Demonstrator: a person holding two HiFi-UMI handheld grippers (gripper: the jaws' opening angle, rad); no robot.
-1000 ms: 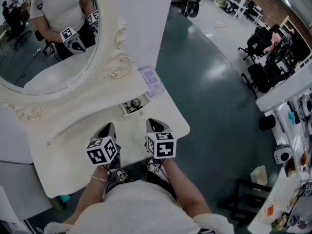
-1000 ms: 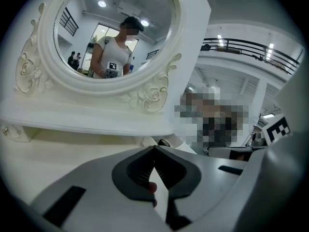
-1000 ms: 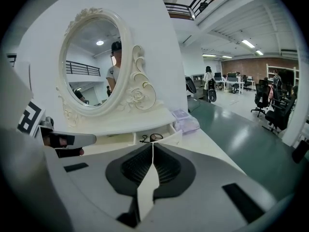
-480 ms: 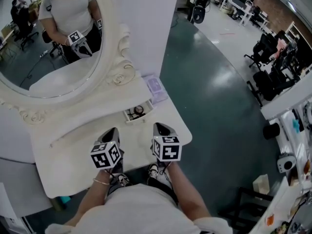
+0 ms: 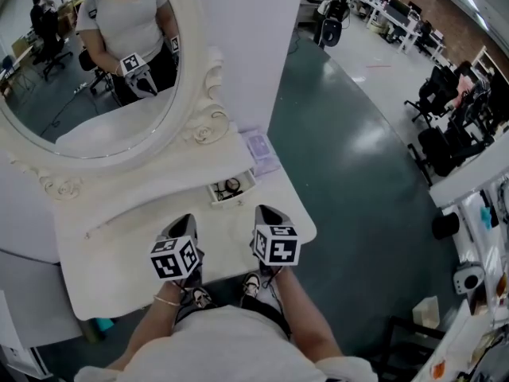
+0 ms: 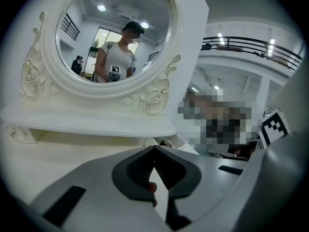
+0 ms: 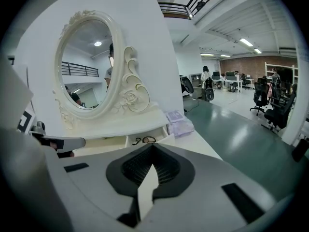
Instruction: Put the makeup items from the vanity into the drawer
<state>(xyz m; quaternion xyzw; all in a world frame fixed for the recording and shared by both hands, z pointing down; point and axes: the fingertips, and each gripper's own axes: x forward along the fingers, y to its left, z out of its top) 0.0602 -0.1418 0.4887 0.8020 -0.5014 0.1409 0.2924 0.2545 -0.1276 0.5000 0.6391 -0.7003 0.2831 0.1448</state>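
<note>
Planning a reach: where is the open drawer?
Head view: the open drawer juts from the shelf under the right edge of the mirror, beside the purple box, ahead of the right gripper.

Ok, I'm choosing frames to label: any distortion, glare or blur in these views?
Head view: sharp and evenly lit, though the fisheye curves the edge of the vanity, and pale glare sits on the green floor. Left gripper view: round black vignette, and a mosaic patch right of the mirror. Right gripper view: same vignette, with ceiling lights gleaming off the floor.
</note>
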